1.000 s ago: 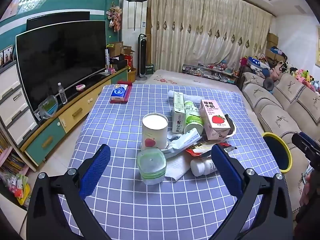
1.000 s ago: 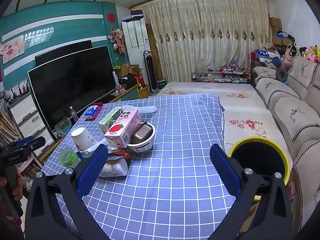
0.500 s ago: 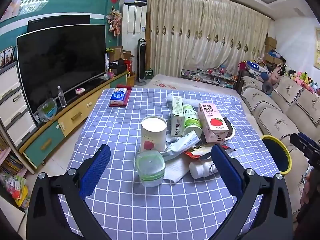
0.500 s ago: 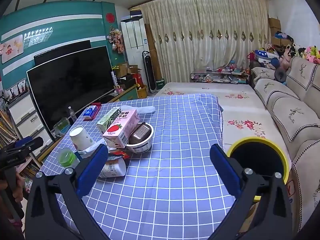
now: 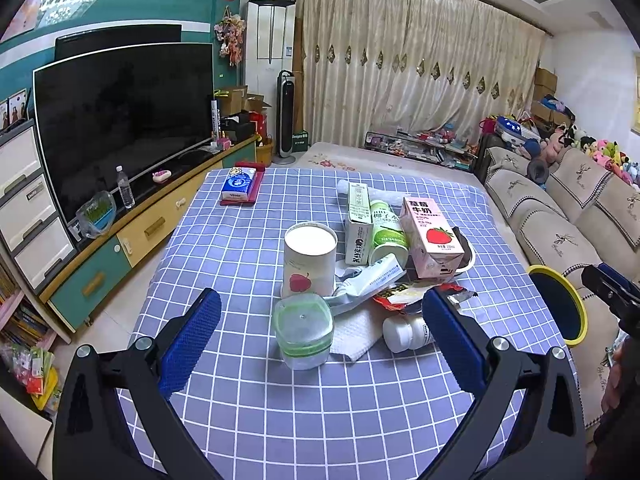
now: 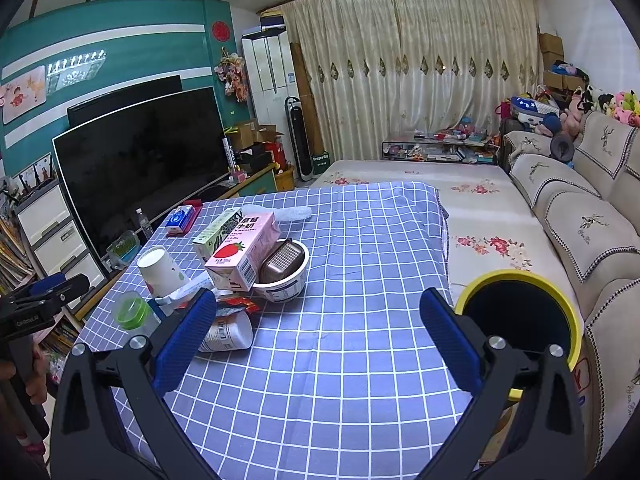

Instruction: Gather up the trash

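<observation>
A heap of trash lies on the blue checked tablecloth (image 5: 248,412): a clear cup with a green lid (image 5: 303,330), a paper cup with an apple print (image 5: 309,260), a pink strawberry milk carton (image 5: 430,236), a green carton (image 5: 358,228), a small white bottle (image 5: 406,333), a red wrapper (image 5: 404,294) and a tissue (image 5: 356,336). My left gripper (image 5: 320,344) is open above the near table edge, the green-lidded cup between its fingers. My right gripper (image 6: 316,336) is open and empty; the carton (image 6: 244,250) and a bowl (image 6: 284,276) lie ahead to its left. A yellow-rimmed bin (image 6: 520,316) stands beside the table.
A tissue pack (image 5: 240,186) lies at the table's far left corner. A TV (image 5: 120,120) on a low cabinet stands to the left, a sofa (image 5: 560,220) to the right. A flowered mat (image 6: 472,208) lies behind the table.
The left gripper has drawn back and risen slightly, so the trash heap sits a little lower between its fingers. The right gripper has barely moved. Both stay open.
</observation>
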The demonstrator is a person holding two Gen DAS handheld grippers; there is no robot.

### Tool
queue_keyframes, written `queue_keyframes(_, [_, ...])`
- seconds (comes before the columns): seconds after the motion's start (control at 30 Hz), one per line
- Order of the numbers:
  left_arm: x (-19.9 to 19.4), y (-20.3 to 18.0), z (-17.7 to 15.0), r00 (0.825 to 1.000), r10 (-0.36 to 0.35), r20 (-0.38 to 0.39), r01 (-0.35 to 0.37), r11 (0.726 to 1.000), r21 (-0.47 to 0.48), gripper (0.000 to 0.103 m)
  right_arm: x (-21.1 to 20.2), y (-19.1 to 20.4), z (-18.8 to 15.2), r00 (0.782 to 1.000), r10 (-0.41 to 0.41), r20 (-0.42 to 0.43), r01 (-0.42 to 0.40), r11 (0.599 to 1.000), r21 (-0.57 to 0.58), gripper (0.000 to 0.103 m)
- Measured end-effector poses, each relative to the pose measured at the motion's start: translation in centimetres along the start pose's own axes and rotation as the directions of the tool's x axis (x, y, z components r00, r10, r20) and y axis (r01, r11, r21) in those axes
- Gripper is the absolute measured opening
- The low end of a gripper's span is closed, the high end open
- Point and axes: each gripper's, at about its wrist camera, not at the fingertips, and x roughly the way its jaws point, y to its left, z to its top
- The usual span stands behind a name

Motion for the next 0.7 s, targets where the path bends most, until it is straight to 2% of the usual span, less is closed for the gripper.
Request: queue_keyframes(0.7, [0.92, 0.19, -0.17, 1.0, -0.012, -0.017, 0.012, 1.0, -0.009, 0.099, 0.83, 0.16, 0.02, 1.0, 0.001, -0.021, -0.001, 1.0, 0.005, 0.097])
